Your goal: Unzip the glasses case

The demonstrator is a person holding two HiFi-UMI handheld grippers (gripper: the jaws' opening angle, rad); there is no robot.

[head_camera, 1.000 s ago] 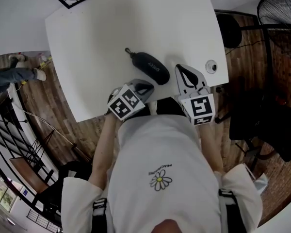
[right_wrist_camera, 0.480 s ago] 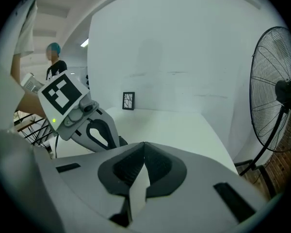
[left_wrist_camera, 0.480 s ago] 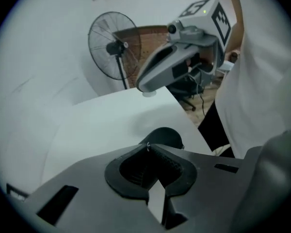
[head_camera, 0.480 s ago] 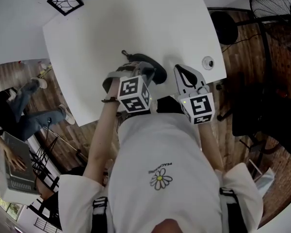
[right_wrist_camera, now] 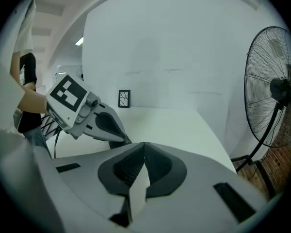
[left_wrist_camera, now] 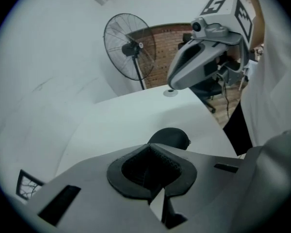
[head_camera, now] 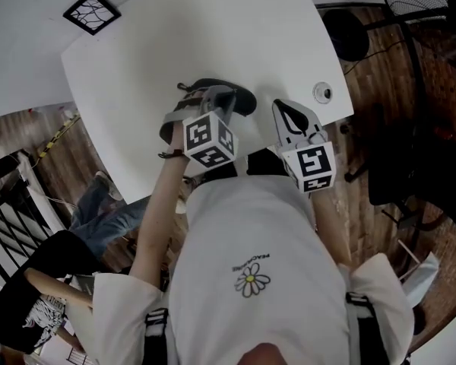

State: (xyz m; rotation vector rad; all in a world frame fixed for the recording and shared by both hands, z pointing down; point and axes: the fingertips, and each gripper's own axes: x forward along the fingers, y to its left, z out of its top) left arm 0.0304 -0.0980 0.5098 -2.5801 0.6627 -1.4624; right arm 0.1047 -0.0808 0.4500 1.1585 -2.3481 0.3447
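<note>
The glasses case [head_camera: 240, 99] is a dark, matte, oblong pouch with rounded ends. It lies flat on the white desk [head_camera: 175, 29], close to the desk's near edge and roughly midway along it, well away from the far edge. Its long axis runs nearly along that near edge, a little slanted. A small pull [head_camera: 184, 87] sticks out onto the desk from its left end. In the head view the left gripper [head_camera: 213, 96] covers the middle of the case, so only its right end and the pull show. The left gripper view shows one domed end [left_wrist_camera: 169, 137] lying just beyond the gripper's tips. Whether the zip is open cannot be told.
</note>
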